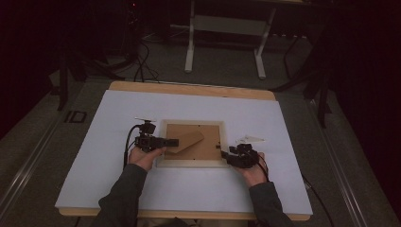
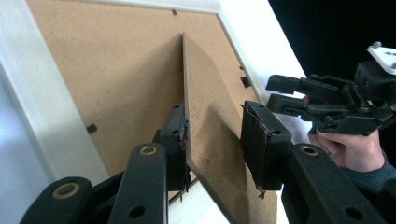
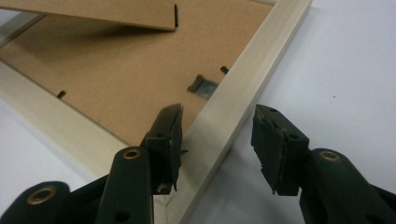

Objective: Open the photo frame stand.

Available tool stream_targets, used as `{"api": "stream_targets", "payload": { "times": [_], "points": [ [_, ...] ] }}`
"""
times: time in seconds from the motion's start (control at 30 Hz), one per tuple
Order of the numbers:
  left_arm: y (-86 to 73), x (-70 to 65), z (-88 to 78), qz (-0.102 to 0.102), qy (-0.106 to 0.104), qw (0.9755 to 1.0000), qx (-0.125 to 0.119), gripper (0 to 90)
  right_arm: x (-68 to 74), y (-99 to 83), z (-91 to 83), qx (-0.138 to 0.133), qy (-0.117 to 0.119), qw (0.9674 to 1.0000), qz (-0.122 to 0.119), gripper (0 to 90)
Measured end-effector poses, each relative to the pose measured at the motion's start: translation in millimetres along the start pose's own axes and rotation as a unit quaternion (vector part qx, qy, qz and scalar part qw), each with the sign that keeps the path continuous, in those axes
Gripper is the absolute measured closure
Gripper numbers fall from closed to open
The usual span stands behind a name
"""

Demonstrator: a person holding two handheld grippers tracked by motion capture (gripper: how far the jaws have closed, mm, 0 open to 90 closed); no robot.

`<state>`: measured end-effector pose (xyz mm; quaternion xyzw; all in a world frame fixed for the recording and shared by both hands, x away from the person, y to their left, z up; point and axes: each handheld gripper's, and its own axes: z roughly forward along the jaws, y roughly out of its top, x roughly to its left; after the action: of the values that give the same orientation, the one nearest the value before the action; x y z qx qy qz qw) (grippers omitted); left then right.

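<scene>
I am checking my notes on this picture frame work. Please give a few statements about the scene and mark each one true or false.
1. The frame lies face down on the table. True.
2. The stand lies flat against the backing. False: it is swung up.
3. The left gripper has the stand between its jaws. True.
4. The right gripper holds a screwdriver. False: it is open, astride the frame's edge.

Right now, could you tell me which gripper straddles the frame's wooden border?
The right gripper: its jaws flank the picture frame's pale border, while the left gripper brackets the brown easel stand.
</scene>
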<state>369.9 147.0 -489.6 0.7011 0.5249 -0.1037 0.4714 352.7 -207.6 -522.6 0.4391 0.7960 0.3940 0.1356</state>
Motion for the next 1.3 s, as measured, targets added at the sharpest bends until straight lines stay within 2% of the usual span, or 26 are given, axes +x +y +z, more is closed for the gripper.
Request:
{"api": "stream_targets", "payload": {
  "times": [0.17, 0.33, 0.43, 0.6, 0.7, 0.97, 1.3],
  "points": [
    [1.1, -2.6, -0.8, 0.008, -0.003, 1.0, -0.004, 65.6, -3.0, 8.0, 10.4, 0.005, -0.012, 0.9999, 0.009, 51.7],
    [0.6, -3.1, -1.2, 0.015, -0.003, 0.9999, -0.004, 65.8, -6.7, 18.3, 24.3, 0.003, -0.023, 0.9992, 0.033, 51.3],
    [0.6, -3.0, -1.2, 0.016, -0.003, 0.9999, -0.004, 65.9, -7.0, 26.9, 32.9, 0.004, -0.038, 0.9983, 0.044, 52.3],
    [0.8, -3.4, -1.2, 0.018, -0.003, 0.9998, -0.004, 65.8, -11.3, 38.0, 43.8, 0.006, -0.056, 0.9954, 0.077, 56.7],
    [1.2, -3.5, -1.2, 0.019, -0.004, 0.9998, -0.004, 65.8, -11.5, 42.7, 46.6, 0.008, -0.071, 0.9941, 0.082, 60.4],
    [2.7, -4.3, -1.4, 0.022, -0.002, 0.9997, -0.002, 65.8, -11.7, 49.1, 49.6, 0.017, -0.087, 0.9912, 0.099, 64.7],
    [2.1, -7.2, -2.4, 0.031, 0.001, 0.9995, -0.003, 65.7, -8.5, 46.2, 49.3, 0.002, -0.095, 0.9904, 0.1, 65.5]
  ]
}}
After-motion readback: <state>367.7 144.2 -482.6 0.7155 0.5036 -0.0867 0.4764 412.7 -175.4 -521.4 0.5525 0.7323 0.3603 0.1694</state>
